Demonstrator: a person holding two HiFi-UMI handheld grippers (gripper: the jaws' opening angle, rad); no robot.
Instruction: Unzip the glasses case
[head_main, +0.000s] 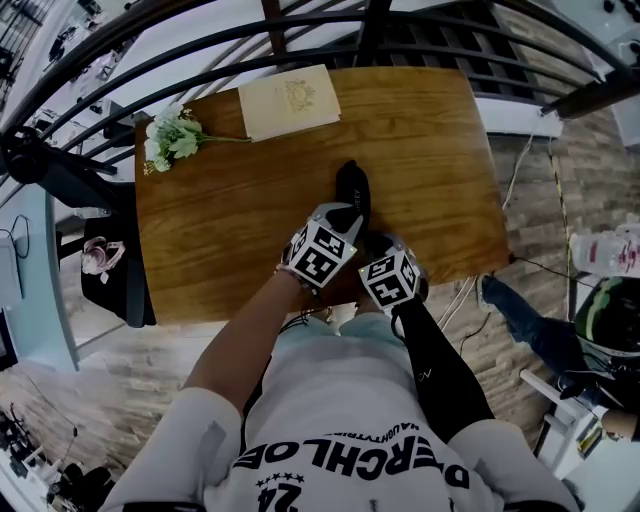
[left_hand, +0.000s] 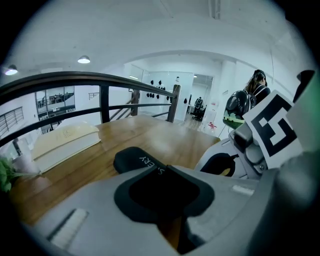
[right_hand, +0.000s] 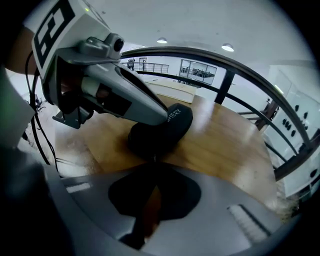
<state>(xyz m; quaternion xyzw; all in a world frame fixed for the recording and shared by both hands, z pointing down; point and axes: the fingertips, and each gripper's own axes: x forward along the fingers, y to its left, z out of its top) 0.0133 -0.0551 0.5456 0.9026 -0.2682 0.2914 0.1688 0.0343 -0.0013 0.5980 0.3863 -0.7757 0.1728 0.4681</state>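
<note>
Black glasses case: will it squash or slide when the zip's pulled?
Probably holds shape: the glasses case keeps a rounded hump under the left gripper, no visible dent. Likely slides on the glossy table unless pinned. Unlikely to roll; lies flat.

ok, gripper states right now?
Left gripper: closed on the glasses case.
Right gripper: closed on what looks like the zipper pull.

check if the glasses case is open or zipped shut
Looks shut: the glasses case shows one closed dark shell, no gap, in both gripper views; zip too small to tell.
</note>
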